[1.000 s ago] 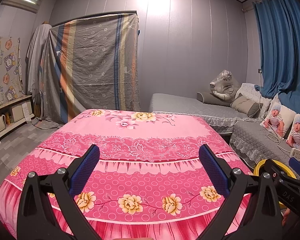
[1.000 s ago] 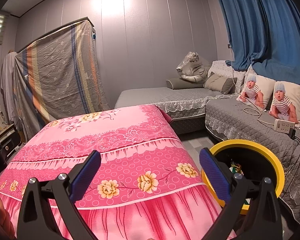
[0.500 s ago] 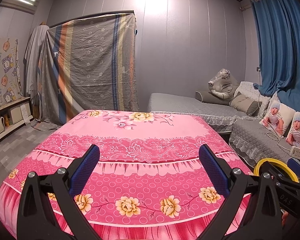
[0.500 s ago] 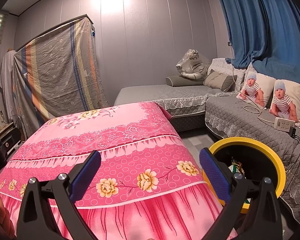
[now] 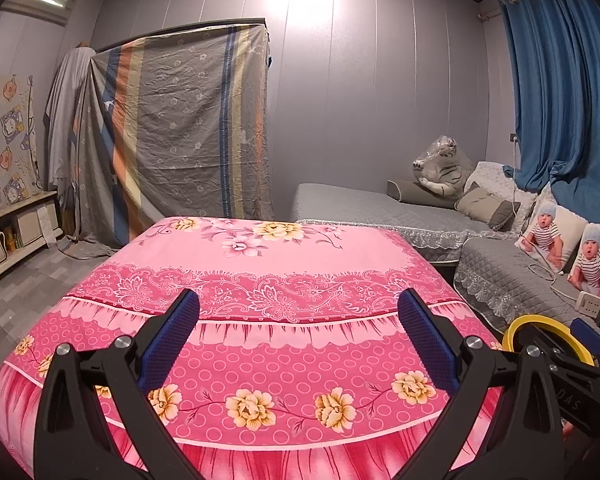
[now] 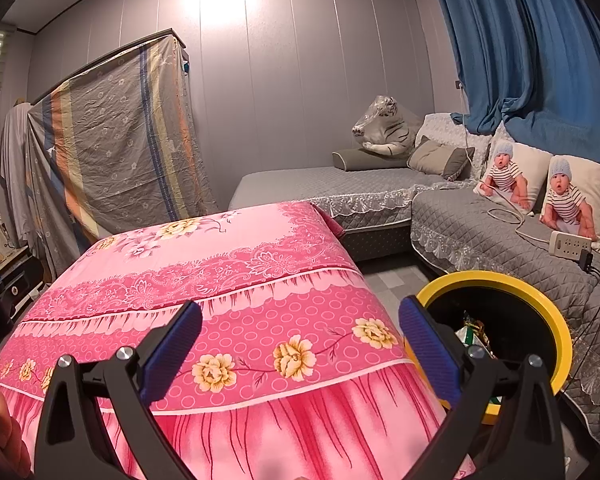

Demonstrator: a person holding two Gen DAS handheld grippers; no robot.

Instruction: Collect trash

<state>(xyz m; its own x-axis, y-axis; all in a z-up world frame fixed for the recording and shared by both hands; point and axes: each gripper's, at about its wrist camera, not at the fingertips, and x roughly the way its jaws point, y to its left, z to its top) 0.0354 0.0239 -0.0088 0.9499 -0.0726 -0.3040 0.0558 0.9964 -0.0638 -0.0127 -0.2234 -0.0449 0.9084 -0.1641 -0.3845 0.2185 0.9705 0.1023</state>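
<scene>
A yellow-rimmed black trash bin (image 6: 548, 304) stands on the floor right of the pink floral table; crumpled wrappers (image 6: 474, 332) lie inside it. Its rim also shows in the left wrist view (image 5: 516, 326), partly behind the right gripper's black body. My left gripper (image 5: 298, 340) is open and empty, held over the table's front edge. My right gripper (image 6: 300, 344) is open and empty, over the table's front right corner, its right finger beside the bin. No trash shows on the pink tablecloth (image 5: 284, 264).
A grey quilted sofa (image 6: 480, 224) with baby-print cushions, a power strip (image 6: 570, 244) and cable runs along the right. A plush tiger (image 6: 384, 128) sits at the back. A cloth-draped cabinet (image 5: 172, 128) stands behind the table; a low shelf (image 5: 12, 224) lies left.
Both views have shifted slightly; the bin sits a little lower and further right in the left wrist view. Both grippers stay open and empty.
</scene>
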